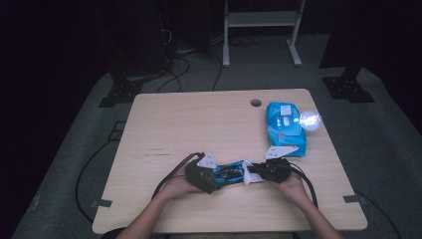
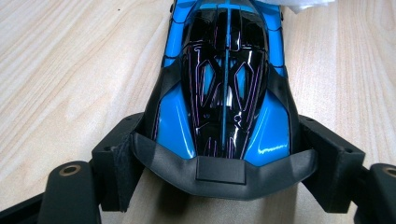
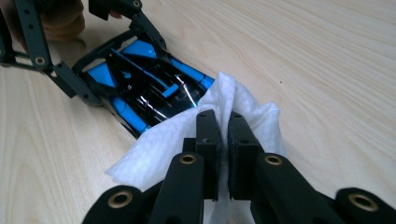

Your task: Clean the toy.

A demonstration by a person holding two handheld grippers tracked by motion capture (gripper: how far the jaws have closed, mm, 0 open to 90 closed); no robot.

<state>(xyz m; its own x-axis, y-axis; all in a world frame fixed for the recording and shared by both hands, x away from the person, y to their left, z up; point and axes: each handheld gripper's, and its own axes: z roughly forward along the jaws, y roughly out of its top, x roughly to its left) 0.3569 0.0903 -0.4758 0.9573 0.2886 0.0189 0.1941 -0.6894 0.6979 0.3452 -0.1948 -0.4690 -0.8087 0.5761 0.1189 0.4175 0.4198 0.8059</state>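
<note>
The blue and black toy car (image 1: pixel 230 171) is lying on the wooden bench (image 1: pixel 199 124) near the person's edge, between the two hands, with bare wood stretching away from it toward the far edge and to the left. At the right side, well apart from the car, a blue pack of wipes (image 1: pixel 284 128) is sitting close to the bench's right edge, with a bright glare spot just beside it, and a round cable hole (image 1: pixel 256 103) is showing near the far edge.

The left gripper (image 2: pixel 219 165) is clamping the car's tail end, its jaws pressing on either flank. The car's body is glossy, blue along the sides, with a black roof carrying thin purple lines and a matte black wing at the held end.

The right gripper (image 3: pixel 223 135) is pinching a white wipe (image 3: pixel 163 140), its jaws pressed nearly together on the cloth, which is lying against the car's other end.
</note>
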